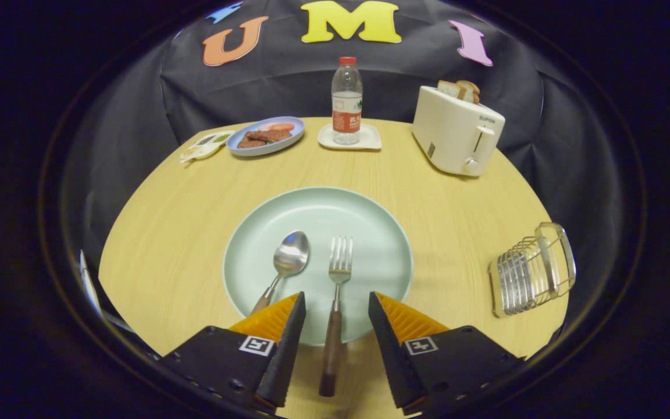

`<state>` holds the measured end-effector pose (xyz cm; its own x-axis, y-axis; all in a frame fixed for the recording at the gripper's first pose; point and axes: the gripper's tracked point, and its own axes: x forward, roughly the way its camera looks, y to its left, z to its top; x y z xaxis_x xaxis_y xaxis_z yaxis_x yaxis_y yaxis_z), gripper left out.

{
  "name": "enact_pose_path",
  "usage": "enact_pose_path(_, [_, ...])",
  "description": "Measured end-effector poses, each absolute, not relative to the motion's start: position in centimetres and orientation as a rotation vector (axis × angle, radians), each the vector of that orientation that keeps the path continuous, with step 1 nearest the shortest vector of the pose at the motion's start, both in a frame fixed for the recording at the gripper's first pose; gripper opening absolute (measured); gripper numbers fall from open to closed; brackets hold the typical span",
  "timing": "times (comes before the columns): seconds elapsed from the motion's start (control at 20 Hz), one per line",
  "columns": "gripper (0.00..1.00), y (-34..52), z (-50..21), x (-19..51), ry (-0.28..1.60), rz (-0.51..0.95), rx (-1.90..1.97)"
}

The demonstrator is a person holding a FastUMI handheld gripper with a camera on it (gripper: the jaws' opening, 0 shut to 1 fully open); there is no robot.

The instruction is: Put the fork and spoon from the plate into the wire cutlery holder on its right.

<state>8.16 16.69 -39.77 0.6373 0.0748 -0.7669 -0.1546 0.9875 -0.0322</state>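
Your gripper (335, 302) was open, fingers straddling the fork (335, 302) handle on the plate (381, 233); judging by that, closing came next.

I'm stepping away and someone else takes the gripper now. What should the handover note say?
Gripper: open, fingers on either side of the fork's handle, not pressing on it.
Fork and spoon: both on the green plate, side by side, spoon to the fork's left, handles toward the gripper.
Wire holder: on the table right of the plate, nothing visible in it.
Done: nothing moved yet.
Left: grip the fork, drop it in the holder, then the spoon.
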Motion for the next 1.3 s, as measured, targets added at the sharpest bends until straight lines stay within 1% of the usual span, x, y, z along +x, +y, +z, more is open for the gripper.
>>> enact_pose_path(0.1, [0.57, 16.9, -40.5, 8.2, 0.9, 0.126, -0.087])
enact_pose_path(0.15, [0.56, 16.5, -40.8, 8.6, 0.903, 0.105, -0.101])
enact_pose_path(0.2, [0.38, 16.8, -40.7, 8.6, 0.911, 0.103, -0.096])
enact_pose_path(0.3, [0.34, 16.8, -41.4, 8.7, 0.932, 0.102, -0.097])
enact_pose_path(0.35, [0.33, 16.4, -40.9, 8.7, 0.936, 0.085, -0.104])
enact_pose_path(0.45, [0.11, 16.6, -41.5, 9.1, 0.958, 0.085, -0.104])
enact_pose_path(0.55, [0.01, 16.4, -41.2, 8.8, 0.976, 0.093, -0.104])
enact_pose_path(0.7, [0.01, 16.3, -39.4, 8.6, 0.981, 0.11, -0.074])
enact_pose_path(0.95, [0.01, 14.9, -33.7, 7.4, 1.026, 0.149, -0.031])
enact_pose_path(1.15, [0.01, 10.0, -28.2, 6.3, 1.059, 0.14, -0.018])
enact_pose_path(1.3, [0.01, 4.6, -25.1, 5.9, 1.084, 0.111, -0.019])
